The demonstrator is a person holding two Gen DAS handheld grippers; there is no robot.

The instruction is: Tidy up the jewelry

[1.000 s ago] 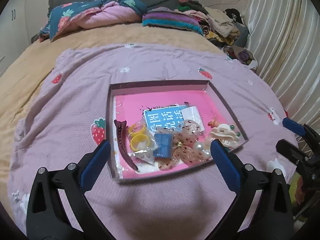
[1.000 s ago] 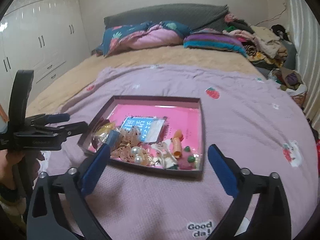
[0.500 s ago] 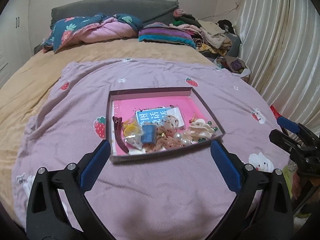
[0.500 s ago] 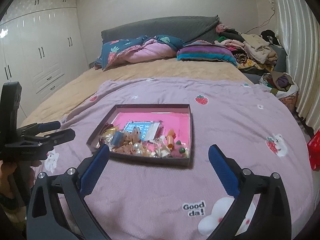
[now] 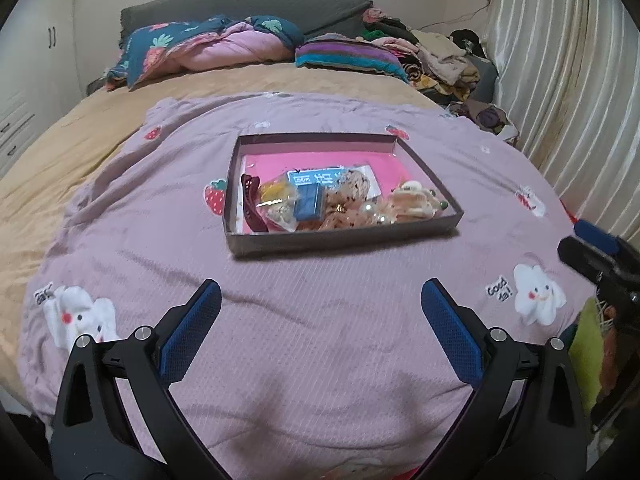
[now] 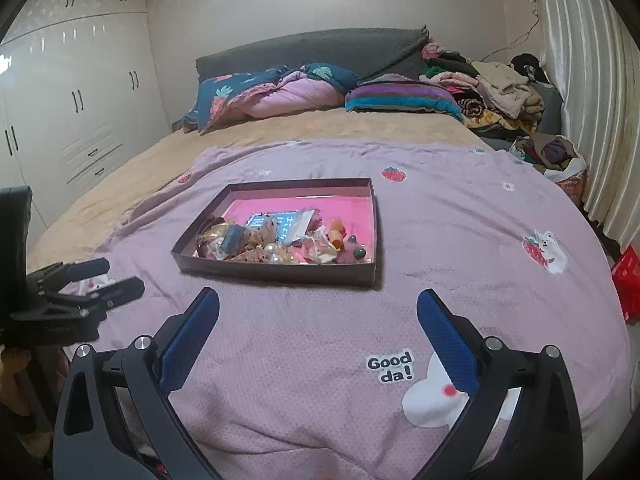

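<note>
A shallow dark box (image 5: 344, 238) with a pink floor sits on the lilac blanket; it also shows in the right wrist view (image 6: 280, 274). Inside lie a dark red hair clip (image 5: 251, 204), a small blue box (image 5: 308, 202), a blue printed card (image 5: 316, 178), pearls (image 5: 370, 213), a cream claw clip (image 5: 412, 202) and an orange piece (image 6: 337, 229). My left gripper (image 5: 320, 312) is open and empty, well short of the box. My right gripper (image 6: 318, 314) is open and empty, also short of it.
The lilac blanket (image 5: 320, 360) covers the near half of a tan bed (image 6: 320, 128). Pillows and a clothes pile (image 5: 440, 60) lie at the headboard. White wardrobes (image 6: 72, 92) stand left, curtains (image 5: 568, 80) right.
Both grippers have pulled back and away from the box, which now looks smaller and farther off. Both stay open and empty. The items in the box have not moved.
</note>
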